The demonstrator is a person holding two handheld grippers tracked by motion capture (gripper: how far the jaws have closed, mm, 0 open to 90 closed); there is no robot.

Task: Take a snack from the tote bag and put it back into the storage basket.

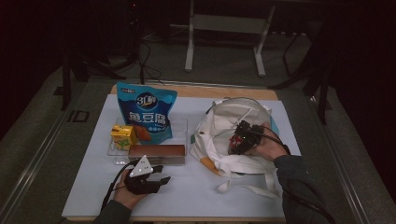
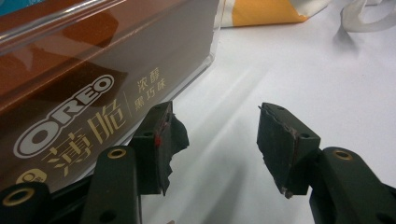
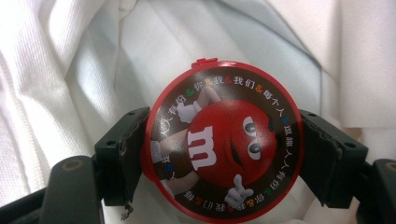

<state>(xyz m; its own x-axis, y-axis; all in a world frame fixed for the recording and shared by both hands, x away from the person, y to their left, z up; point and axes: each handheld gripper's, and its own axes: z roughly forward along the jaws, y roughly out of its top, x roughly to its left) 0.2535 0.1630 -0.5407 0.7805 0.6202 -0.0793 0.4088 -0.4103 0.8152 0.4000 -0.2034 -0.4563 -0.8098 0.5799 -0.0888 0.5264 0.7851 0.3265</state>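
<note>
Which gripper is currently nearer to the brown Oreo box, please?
Left. The left gripper sits just in front of the Oreo box, jaws open beside it. The right gripper is off over the white tote bag, clamped on a round M&M's tin.

The high view looks forward and down over the whole table [image 1: 196, 196], while each gripper view peers close along its own jaws, sharing the Oreo box [image 2: 93, 84] and white bag [image 3: 70, 56].

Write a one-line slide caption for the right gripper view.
Right gripper clamps a round red candy tin over the white cloth bag.
</note>
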